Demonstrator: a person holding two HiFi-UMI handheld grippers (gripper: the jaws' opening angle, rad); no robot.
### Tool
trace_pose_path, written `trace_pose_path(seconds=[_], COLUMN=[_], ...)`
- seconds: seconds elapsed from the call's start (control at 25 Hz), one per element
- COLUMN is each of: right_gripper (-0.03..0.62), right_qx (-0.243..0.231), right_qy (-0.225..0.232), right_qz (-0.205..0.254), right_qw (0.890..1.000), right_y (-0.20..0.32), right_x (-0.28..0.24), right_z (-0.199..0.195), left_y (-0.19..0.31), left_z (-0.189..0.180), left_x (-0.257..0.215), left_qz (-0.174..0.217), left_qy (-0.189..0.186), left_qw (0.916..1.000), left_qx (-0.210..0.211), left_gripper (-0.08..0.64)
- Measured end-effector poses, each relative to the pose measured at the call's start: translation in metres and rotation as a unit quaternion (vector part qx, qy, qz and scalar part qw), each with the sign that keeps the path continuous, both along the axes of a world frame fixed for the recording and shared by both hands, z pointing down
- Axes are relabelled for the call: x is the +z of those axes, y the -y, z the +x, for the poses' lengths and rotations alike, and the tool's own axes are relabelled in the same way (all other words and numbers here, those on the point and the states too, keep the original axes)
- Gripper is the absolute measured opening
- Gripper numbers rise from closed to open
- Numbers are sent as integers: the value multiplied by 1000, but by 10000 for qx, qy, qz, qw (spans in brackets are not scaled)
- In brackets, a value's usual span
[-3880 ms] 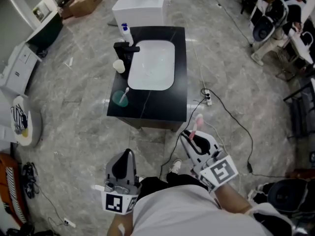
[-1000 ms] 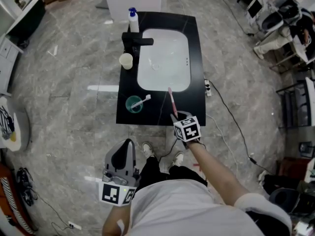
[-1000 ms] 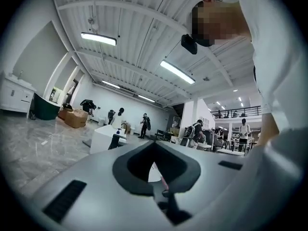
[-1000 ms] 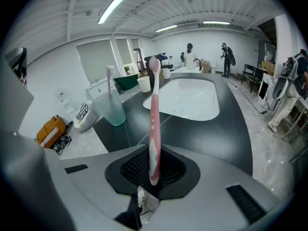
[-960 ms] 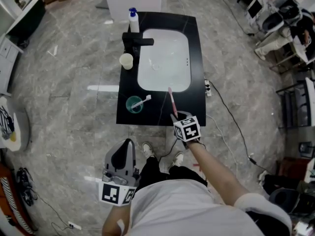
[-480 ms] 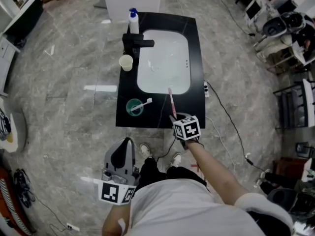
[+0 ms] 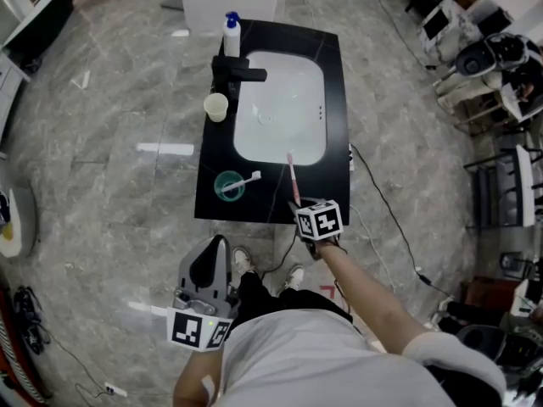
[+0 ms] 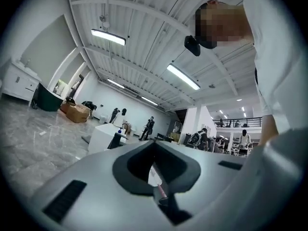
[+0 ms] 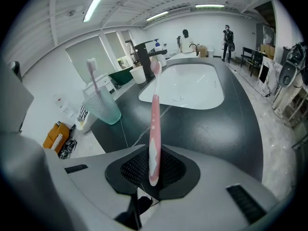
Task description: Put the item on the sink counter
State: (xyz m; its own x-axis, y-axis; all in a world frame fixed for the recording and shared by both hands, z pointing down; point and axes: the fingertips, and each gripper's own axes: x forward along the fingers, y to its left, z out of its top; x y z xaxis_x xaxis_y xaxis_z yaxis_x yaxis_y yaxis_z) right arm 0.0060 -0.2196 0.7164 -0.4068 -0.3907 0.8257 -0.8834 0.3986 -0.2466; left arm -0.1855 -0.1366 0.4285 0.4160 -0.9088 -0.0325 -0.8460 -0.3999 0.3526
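The right gripper [image 7: 298, 203], jaws clenched on the handle end of the light, stiff, slippery-looking toothbrush [image 9: 154, 124], hovers over the table's [image 7: 327, 189] near edge; the left gripper's [image 7: 215, 248] jaws are closed and empty.

A pink toothbrush [image 9: 154, 124] is clamped by its handle end between the jaws of the right gripper [image 9: 153, 170], with its head pointed forward. Beyond the jaws lies a black counter [image 9: 216, 129] with a white basin [image 9: 187, 88]. Ahead to the left, a green cup [image 9: 102, 107] is seen.
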Motion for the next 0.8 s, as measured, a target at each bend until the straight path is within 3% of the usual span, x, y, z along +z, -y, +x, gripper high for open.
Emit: trace_pose_path(seconds=[0.8], right_gripper=[63], right_qx=[214], right_qy=[44], right_qz=[-252], right_qw=[9994], right_y=[-2], right_x=[11], right_z=[2], left_y=[2], left_z=[1], left_x=[7], left_qz=[-60], left_qy=[25], left_qw=[10000], left_qx=[67], left_gripper=[3])
